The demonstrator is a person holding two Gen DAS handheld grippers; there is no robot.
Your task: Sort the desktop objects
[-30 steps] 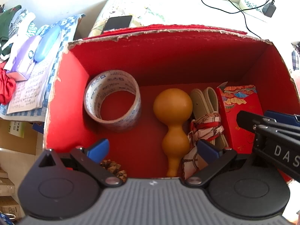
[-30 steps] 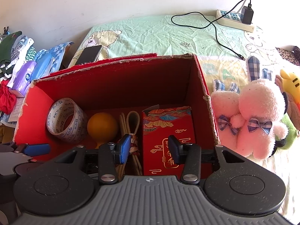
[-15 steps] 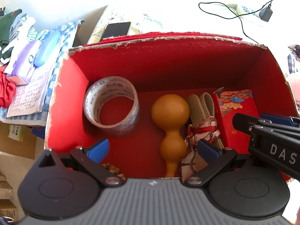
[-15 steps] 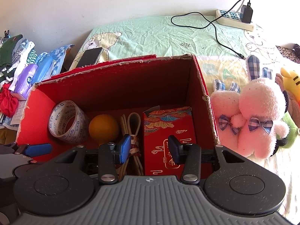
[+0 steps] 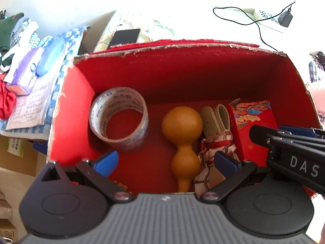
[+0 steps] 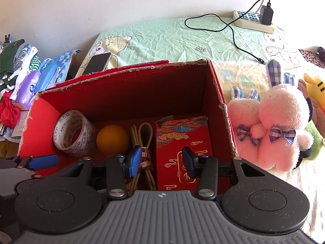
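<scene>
red box (image 5: 81,105) floor bare between tape roll (image 5: 118,122) — gourd (image 5: 182,138)

1. The left claw (image 5: 165,161) hangs over the red box (image 5: 174,69), pads spread wide and empty.
2. Inside, left to right: tape roll (image 5: 118,123), gourd (image 5: 182,142), scarf-wrapped strap (image 5: 216,132), red packet (image 5: 252,126).
3. The right claw (image 5: 284,140) (marked "DAS") enters from the right, seemingly over the packet.

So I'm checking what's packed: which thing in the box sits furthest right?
The red packet with gold print, against the box's right wall; tape, gourd and straps lie to its left.
</scene>
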